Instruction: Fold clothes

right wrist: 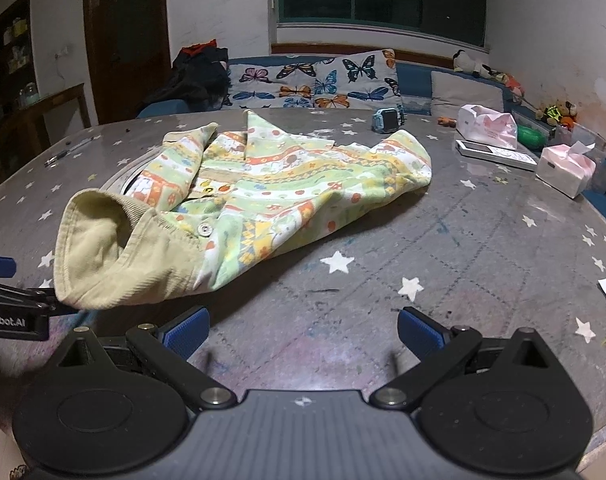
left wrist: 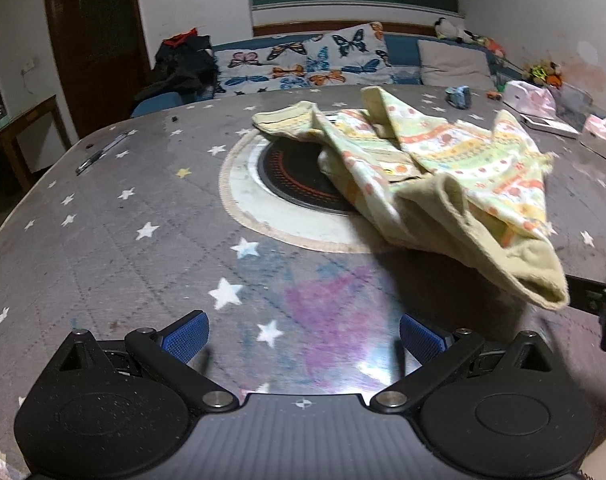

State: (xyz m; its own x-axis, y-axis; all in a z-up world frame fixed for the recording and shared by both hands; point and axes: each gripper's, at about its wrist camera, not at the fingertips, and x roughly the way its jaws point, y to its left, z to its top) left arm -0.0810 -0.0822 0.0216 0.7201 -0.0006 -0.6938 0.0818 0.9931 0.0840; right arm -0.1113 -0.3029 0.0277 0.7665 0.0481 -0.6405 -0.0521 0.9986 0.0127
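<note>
The crumpled child's shirt with green-orange pattern (right wrist: 287, 184) lies unfolded on the grey star-printed table (right wrist: 483, 248). Left gripper (left wrist: 303, 334) and right gripper (right wrist: 303, 330) are both wide, empty. I think spreading it flat comes first; next, grasp the beige cuff (right wrist: 103, 256).

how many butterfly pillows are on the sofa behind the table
2: one butterfly pillow lying at the left, another propped upright beside it. More may be hidden behind the table edge.

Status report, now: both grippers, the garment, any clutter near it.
Left gripper open, empty. Right gripper open, empty. Patterned shirt crumpled on table, unfolded. Blue watch just behind it.
</note>
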